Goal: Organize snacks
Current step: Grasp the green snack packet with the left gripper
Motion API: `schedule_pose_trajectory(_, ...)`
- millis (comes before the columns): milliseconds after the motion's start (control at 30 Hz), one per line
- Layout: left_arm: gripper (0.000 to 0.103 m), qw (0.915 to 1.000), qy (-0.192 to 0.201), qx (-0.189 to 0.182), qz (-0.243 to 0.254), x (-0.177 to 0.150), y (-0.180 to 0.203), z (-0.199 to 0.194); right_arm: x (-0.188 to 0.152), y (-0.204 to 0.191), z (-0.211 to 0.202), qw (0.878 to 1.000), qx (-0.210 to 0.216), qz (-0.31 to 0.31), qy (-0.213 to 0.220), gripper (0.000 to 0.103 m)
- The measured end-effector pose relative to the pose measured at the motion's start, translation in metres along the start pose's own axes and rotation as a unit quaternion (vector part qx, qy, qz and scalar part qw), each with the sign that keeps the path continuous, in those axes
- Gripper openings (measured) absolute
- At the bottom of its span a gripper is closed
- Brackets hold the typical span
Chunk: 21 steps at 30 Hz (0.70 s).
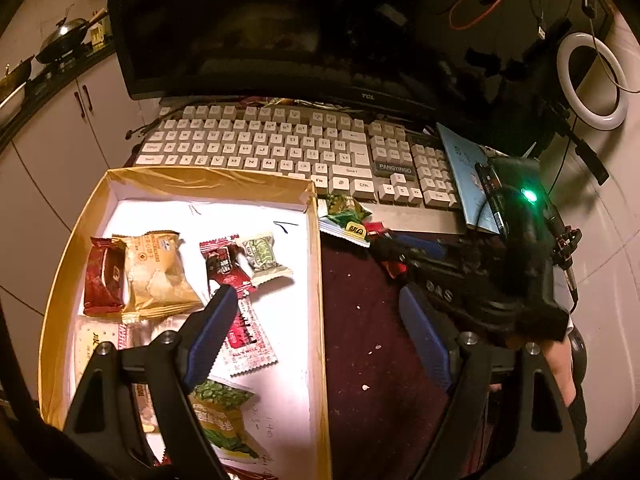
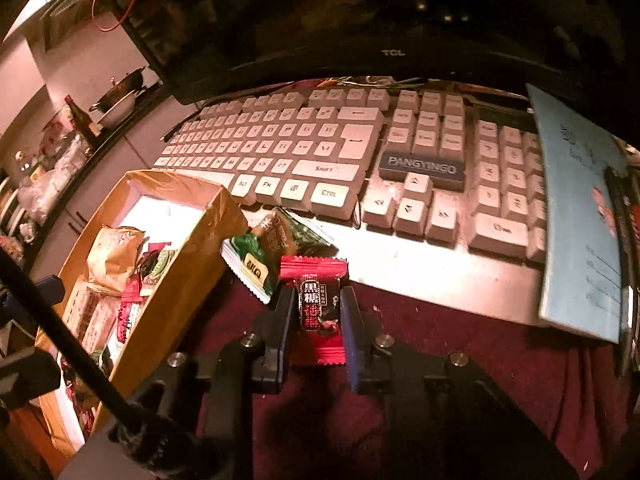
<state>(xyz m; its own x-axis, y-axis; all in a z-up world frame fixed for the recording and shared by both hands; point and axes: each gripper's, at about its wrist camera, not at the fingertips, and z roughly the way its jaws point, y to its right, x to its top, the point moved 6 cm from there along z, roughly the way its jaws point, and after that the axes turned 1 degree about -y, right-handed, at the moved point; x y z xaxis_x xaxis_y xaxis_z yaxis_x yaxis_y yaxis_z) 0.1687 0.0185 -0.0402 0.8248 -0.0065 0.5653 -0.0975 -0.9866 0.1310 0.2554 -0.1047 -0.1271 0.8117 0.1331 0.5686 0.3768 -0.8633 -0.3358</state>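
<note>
Box (image 1: 56, 304) at left, half filled with snacks; left gripper (image 1: 316, 316) hovering over its right wall, fingers spread wide, holding nothing. Further right, on dark cloth before the keyboard (image 2: 304, 152), right gripper (image 2: 316, 312) narrowed around a red candy (image 2: 316, 300); contact of pads hard to confirm. Apparently mid-pick; next, likely a firm squeeze, lift, carry left into box. Green packet (image 2: 256, 260) beside, partly hidden.

The keyboard (image 2: 360, 168) bears a dark plate reading "PANGYINGO" beside its arrow keys, plus keys marked SHIFT, CTRL, FN and ALT. Behind the keyboard, the monitor (image 2: 394, 53) bezel reads "TCL". In front of the keyboard, the red candy (image 2: 316, 304) wrapper shows Chinese characters "黑糖".
</note>
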Motion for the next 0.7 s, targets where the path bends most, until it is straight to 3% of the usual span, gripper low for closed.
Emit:
schedule_pose_trajectory(233, 0.083, 0.9995, -0.016, 0.010, 0.027, 0.010, 0.014, 0.018, -0.041, 0.020, -0.050, 0.994, -0.009, 0.093, 0.057, 0.020)
schedule_pose_trajectory(367, 0.080, 0.9979, -0.045, 0.001, 0.046, 0.027, 0.031, 0.046, -0.068, 0.030, -0.065, 0.985, 0.014, 0.151, 0.088, 0.020)
schedule_pose_trajectory(533, 0.068, 0.9948, -0.051, 0.048, 0.075, 0.056, 0.042, 0.081, -0.076, 0.031, -0.073, 0.977, 0.050, 0.167, 0.123, 0.020)
schedule_pose_trajectory(600, 0.057, 0.9929, -0.062, 0.064, 0.079, 0.062, 0.042, 0.095, -0.073, 0.028, -0.071, 0.976, 0.059, 0.166, 0.125, 0.020)
schedule_pose_trajectory(700, 0.053, 0.9887, -0.058, 0.097, 0.099, 0.069, 0.044, 0.105, -0.076, 0.031, -0.074, 0.976, 0.068, 0.169, 0.123, 0.020)
